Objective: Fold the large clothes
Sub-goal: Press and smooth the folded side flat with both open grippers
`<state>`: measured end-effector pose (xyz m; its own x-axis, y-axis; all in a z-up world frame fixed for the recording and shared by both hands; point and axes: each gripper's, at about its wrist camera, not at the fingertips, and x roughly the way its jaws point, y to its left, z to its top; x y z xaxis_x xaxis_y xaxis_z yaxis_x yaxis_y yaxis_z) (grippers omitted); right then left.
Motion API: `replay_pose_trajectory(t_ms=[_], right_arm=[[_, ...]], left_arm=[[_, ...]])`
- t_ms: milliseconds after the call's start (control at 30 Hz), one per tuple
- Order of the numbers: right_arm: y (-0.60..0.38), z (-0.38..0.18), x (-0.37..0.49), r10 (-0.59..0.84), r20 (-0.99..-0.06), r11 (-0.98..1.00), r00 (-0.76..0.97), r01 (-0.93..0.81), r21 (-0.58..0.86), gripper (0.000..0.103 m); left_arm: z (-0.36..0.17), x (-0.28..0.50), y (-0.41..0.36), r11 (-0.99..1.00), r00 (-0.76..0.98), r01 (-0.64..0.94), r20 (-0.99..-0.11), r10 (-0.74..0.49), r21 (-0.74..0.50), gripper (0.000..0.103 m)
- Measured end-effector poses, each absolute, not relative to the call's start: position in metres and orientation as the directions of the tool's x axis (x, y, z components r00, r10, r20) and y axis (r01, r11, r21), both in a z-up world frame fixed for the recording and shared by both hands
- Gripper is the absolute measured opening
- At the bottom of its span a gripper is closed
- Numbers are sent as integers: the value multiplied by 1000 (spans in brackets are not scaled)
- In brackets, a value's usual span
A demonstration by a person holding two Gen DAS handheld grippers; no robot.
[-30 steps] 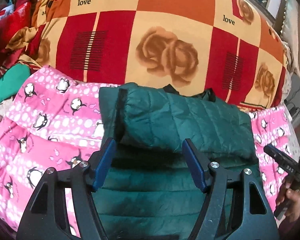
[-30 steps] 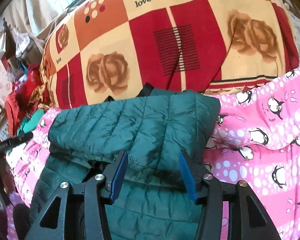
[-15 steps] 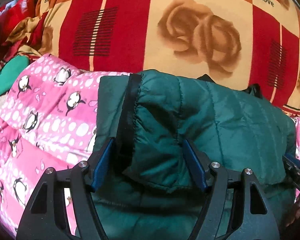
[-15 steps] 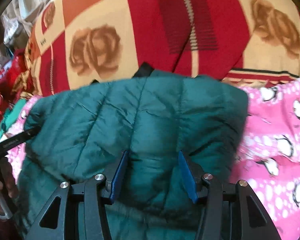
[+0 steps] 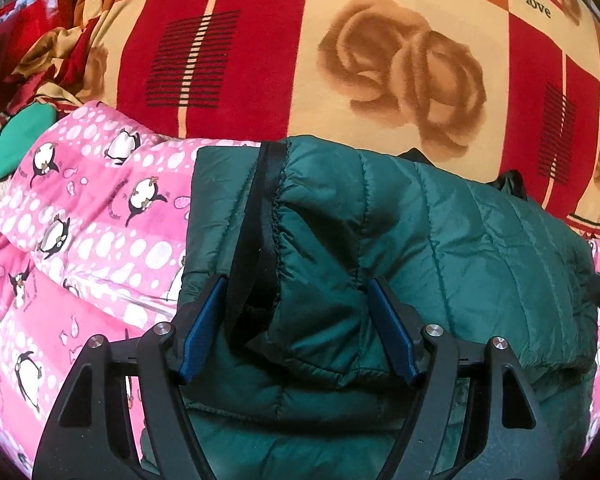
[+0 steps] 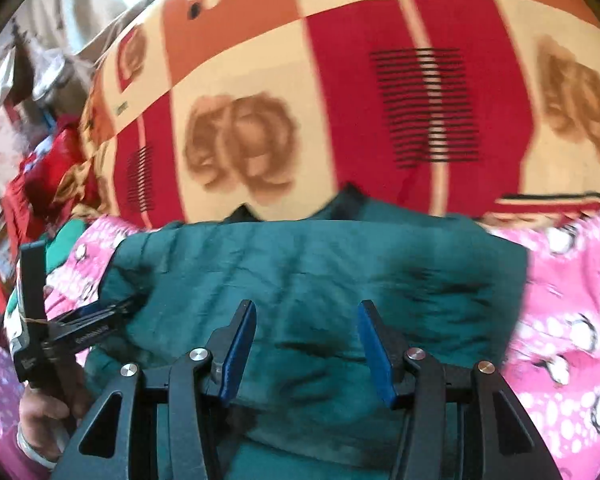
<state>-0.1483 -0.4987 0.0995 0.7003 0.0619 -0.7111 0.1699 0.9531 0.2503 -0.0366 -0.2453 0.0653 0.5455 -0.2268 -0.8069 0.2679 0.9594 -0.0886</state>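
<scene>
1. Left tool [image 5: 296, 328]: blue pads spread wide, straddling the folded edge of the green quilted jacket [image 5: 440, 248]; fabric bulges between the pads, which seem to brush it without squeezing.
2. Right tool [image 6: 306, 348]: jaws parted, hovering above the jacket's middle panel, pinching nothing visible; view blurred.
3. Jacket location: lying on the pink penguin-print blanket [image 5: 80, 240] of a bed, folded over on itself, top edge against the big red-and-cream rose-patterned quilt [image 5: 300, 60].
4. Handling, as a judgement: light, puffy, soft, easily compressed; shiny shell probably slick, so likely to slide out of a shallow pinch; springy filling likely to push a fold back open.
5. Where to take hold: at the black-bound hem strip [image 5: 260, 216] or a stitched seam, where layers are thinner and firmer; deep bite through both layers rather than on a puffed channel.
6. Left hand [image 6: 44, 412] visible in the right wrist view, gripping the left tool's handle beside the jacket's left edge.
</scene>
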Motion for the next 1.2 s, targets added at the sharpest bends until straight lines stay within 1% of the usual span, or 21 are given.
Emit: replay_pose_trajectory(t_ms=[167,267,333,467,567,633,733,800,867,933,1067,1200], right_arm=[[-466,77,-123,76,-747,963,661,145,226,50],[-455,58,-114,31,-768,972,640,159,172,51],[-454,51,-113,26,-769,974,639,159,164,51],[-466,63,-117,54,-769,967,636,160,200,51],[-483,85,-133,5,-716,964,698,188,190,51],[-499,88,-140,-26,-717,957,697,225,185,51],[-524,78,-146,-62,-739,936,671,297,191,51],[-538,60,-146,-69,-766,920,639,338,200,51],[-544,40,-142,-38,-775,914,630,335,227,51],[-546,35,-141,-43,-769,912,637,339,230,52],[-543,54,-149,-67,-772,916,632,346,204,51],[-531,83,-182,-100,-720,929,687,324,180,51]], left_arm=[[62,-36,-240,953,541,279,-801,-258,-119,73],[62,-36,-239,952,538,279,-801,-263,-125,74],[62,-36,-240,952,539,281,-800,-262,-122,74],[61,-36,-239,949,533,285,-801,-272,-133,75],[59,-35,-237,948,529,285,-801,-280,-143,76],[58,-35,-238,948,531,287,-801,-278,-139,77],[57,-36,-239,948,537,291,-798,-275,-131,79],[55,-36,-243,947,544,296,-794,-272,-121,82],[54,-37,-245,947,551,302,-792,-264,-107,84],[53,-38,-247,948,556,304,-790,-259,-97,84],[55,-39,-240,942,551,310,-783,-289,-130,84],[62,-45,-231,938,544,303,-778,-314,-167,84]])
